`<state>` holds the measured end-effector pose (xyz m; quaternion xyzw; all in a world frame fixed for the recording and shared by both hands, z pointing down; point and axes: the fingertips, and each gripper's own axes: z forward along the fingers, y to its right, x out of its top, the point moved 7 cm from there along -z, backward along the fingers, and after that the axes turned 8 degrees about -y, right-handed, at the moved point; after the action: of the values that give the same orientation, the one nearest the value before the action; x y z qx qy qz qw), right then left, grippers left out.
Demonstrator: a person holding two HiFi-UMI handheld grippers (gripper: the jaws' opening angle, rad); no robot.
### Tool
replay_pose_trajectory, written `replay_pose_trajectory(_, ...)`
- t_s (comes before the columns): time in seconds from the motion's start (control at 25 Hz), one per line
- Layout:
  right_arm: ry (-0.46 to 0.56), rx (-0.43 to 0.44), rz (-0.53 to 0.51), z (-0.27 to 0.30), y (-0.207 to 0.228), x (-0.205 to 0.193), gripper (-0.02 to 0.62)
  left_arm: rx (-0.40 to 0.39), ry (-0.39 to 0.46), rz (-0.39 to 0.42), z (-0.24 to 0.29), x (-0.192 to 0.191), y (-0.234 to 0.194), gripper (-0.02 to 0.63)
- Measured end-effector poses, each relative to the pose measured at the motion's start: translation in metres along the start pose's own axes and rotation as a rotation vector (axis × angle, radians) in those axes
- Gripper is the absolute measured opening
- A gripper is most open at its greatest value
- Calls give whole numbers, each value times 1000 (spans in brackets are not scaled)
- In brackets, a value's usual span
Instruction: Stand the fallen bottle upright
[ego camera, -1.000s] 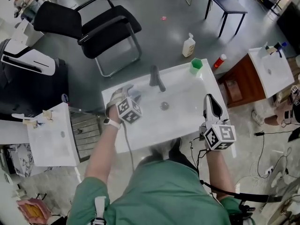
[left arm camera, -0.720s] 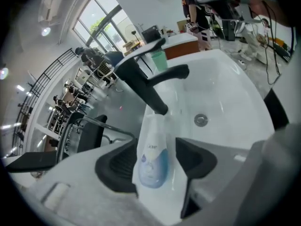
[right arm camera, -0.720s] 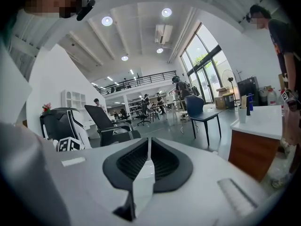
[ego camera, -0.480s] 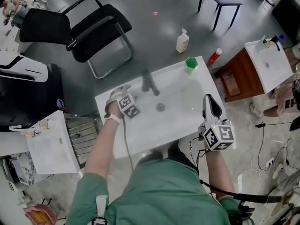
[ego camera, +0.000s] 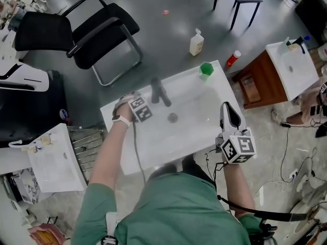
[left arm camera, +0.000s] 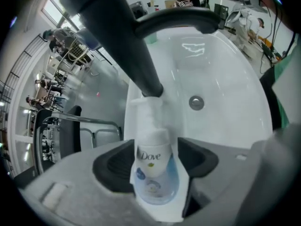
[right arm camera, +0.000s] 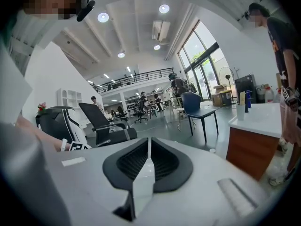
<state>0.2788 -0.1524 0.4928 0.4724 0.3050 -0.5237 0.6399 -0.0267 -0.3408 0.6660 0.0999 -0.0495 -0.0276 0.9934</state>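
Now your left gripper [left arm camera: 155, 147], jaws opening wide, straddles the fallen Dove bottle [left arm camera: 153, 173] on the sink ledge [left arm camera: 135, 111] by the faucet [left arm camera: 122, 41]; next, clamp it and tip it upright; your right gripper [right arm camera: 148, 161] idles closed.

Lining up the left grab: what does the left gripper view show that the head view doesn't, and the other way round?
Left gripper view only: the Dove bottle, between the opening jaws of the left gripper, pump towards the faucet. Head view only: the green cup on the far corner of the sink, the right gripper, the black chair. Both: the faucet, the drain and the sink.
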Motion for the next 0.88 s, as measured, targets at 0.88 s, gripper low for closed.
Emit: replay_pose_trajectory(0.88, 8, 12, 0, -9, -2, -4, 5, 72, 78, -14, -8, -10, 6, 241)
